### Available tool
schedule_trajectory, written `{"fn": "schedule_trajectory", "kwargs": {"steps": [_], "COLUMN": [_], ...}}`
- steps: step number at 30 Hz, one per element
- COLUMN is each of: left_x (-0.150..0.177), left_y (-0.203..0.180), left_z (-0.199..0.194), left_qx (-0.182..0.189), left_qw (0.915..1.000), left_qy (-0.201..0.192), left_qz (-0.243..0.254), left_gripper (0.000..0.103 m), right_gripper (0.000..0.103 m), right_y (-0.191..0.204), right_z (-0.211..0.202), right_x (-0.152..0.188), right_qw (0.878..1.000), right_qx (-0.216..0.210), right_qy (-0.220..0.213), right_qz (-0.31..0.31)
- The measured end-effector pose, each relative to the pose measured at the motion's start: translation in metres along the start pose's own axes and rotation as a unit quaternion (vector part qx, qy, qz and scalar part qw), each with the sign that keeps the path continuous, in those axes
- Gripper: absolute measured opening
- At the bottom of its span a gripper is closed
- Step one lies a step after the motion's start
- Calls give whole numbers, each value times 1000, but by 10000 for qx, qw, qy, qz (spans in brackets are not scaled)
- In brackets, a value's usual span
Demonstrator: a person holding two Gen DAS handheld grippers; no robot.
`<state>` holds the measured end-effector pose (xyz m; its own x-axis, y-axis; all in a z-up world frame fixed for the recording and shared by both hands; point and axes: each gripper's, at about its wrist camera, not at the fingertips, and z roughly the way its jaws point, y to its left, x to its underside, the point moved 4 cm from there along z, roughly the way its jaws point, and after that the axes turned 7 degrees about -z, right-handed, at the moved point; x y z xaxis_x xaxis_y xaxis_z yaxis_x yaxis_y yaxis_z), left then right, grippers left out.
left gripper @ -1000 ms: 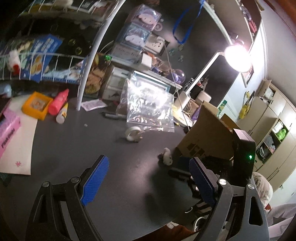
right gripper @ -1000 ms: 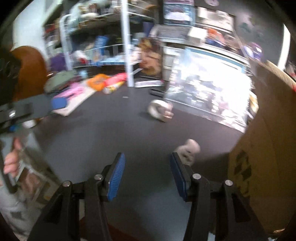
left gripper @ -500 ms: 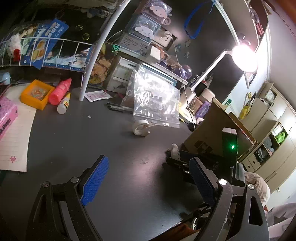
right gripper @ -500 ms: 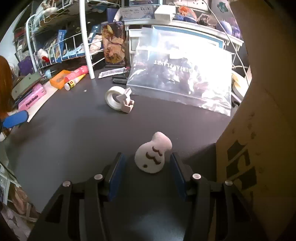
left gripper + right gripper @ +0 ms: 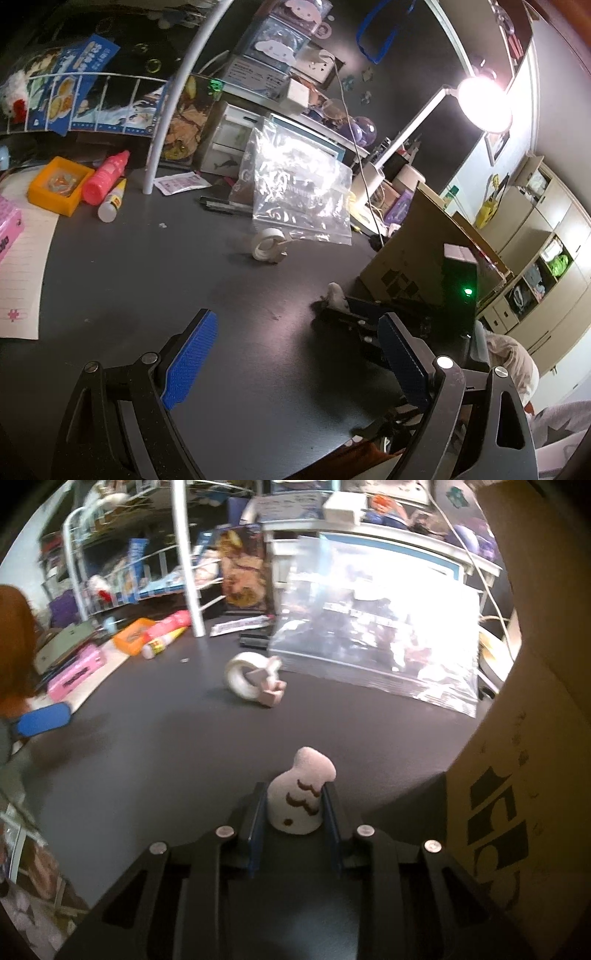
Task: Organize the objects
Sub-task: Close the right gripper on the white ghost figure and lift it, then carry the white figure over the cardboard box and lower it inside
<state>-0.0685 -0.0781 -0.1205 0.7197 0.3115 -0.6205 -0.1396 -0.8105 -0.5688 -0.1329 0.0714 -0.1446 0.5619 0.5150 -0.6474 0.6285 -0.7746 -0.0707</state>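
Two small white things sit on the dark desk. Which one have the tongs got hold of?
The little white figurine with brown squiggles, pinched between the right tongs beside the cardboard box. The white tape roll lies free, farther back.

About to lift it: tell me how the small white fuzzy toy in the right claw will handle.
The small white fuzzy toy looks soft and light, so it probably squashes between the right claw pads. Its rounded, tapering body might slip upward; it likely won't break.

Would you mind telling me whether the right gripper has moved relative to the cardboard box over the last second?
Yes. The right gripper advanced along the cardboard box to the small white figure and closed on it.
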Motion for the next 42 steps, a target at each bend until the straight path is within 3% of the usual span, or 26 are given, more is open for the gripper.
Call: {"fn": "schedule_trajectory", "kwargs": {"steps": [9,15,17,19,31,42], "left_x": [5,-2,-5,-7,-32,-49], "left_y": [-35,-53,-60,-68,-135,-199], "left_z": [11,0,-4,-9,-13,39], "left_qx": [266,425,491,601,880,1193], "left_qw": [9991,9987,9984,9978,9917,9835], "left_qy": [195,39,-25,-60,-84,303], "left_qz": [259,263,284,288,929,1330], "left_gripper": [87,87,80,71,42,36], "right_gripper": [25,25,25,25,25,25], "right_y": [48,71,74,73,46,-28], "right_z": [-45,-89,-101,-113,-170,-195], "right_x": [-7,-19,-22,-24,-33,-24], "right_qw": [9931,9814,9765,9724,9560,9638], "right_qx": [-814,-910,-887,-888,-687,-241], "right_qy": [-464,-958,-1121,-1253,-1784,-1905], "right_qz": [-711,-1393,-1613,-1756,-2224,-1852]}}
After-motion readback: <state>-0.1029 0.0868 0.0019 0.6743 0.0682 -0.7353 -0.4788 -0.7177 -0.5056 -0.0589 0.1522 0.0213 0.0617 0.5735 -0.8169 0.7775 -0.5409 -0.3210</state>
